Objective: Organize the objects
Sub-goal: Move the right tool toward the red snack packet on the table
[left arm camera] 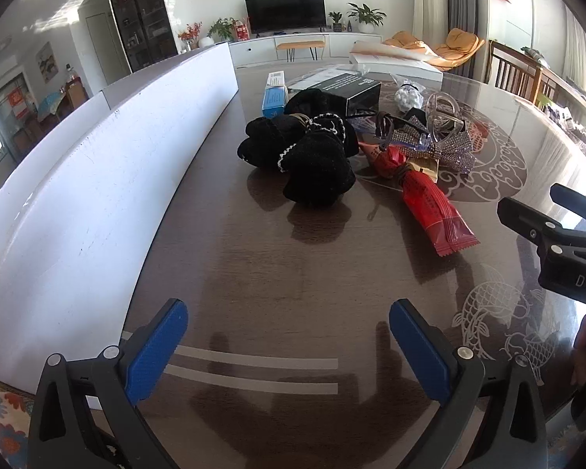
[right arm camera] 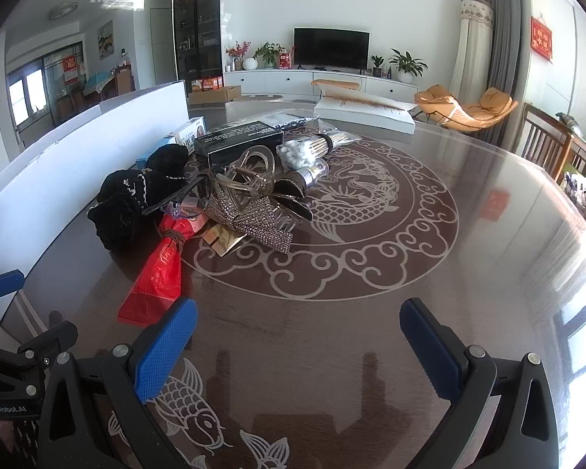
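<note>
Left tongs (left arm camera: 289, 346): mine, spread wide and empty, low over the counter (left arm camera: 293, 281); the pile lies well ahead of them.
Right tongs (right arm camera: 299, 346): also released, nothing between the blue pads (right arm camera: 164, 348), hovering over the fish pattern; the pile is ahead and to their left.
Pile: all loose on the counter, in no container that I can see.
Black scrunchies (left arm camera: 312, 156): fuzzy, pearl-trimmed, nearest my left tongs, touching the rest of the heap.
Red snack packet (left arm camera: 429, 207): lies flat at the near edge of the pile, a brown hair tie around its upper end.
Rhinestone bow (right arm camera: 250, 219): beyond the packet, with a clear hair claw (right arm camera: 250, 176) resting on top.
Black box (right arm camera: 240, 142): shut, at the far side of the heap; contents hidden.
Blue and white carton (left arm camera: 274, 93): shut, beside the black box, near the white board (left arm camera: 97, 179).
Cotton swabs (right arm camera: 301, 152): bundled in a clear bag, far side, just right of the black box.
White flat box (right arm camera: 365, 115): farthest off, apart from the pile; whether it is open I cannot tell.
</note>
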### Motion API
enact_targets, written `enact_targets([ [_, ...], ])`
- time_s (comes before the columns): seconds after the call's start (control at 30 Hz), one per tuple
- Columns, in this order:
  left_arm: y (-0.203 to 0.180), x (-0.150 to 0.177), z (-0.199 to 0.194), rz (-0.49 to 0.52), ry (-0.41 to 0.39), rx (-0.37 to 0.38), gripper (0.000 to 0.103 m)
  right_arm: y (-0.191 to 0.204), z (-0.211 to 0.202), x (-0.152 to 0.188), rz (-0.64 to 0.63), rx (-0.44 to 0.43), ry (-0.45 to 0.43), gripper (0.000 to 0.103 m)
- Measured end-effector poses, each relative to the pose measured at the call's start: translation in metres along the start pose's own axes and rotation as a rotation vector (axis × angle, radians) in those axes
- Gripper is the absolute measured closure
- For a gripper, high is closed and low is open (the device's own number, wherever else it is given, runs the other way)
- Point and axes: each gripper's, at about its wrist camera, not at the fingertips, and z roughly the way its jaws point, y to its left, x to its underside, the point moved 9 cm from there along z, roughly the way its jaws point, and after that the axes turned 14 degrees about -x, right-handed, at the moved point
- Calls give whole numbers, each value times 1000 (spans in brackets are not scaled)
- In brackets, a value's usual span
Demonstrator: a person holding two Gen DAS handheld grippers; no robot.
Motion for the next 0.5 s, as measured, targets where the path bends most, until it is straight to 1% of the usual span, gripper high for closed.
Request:
enact_targets([
  [0.03,-3,2,4,9,16,4,0,-2,1,0,11,-11,6,0],
  [0.1,-3,3,6,-9,23,21,0,-4,4,2,36,-40,28,0],
  [0.2,-1,5,9,-37,44,66,0,-5,8,3,66,-70,63,0],
  [0.23,0,6,10,-51,57,86,0,-2,10,2,84,-107,79,0],
  [0.33,3,5,10,-54,51,84,0,18,16,-11,99,-212,111,0],
  [0.4,2,6,9,-53,46,84,0,38,28,-19,65,-259,161,0],
  [0.5,2,6,7,-55,34,83,0,60,54,-18,16,-265,271,0],
])
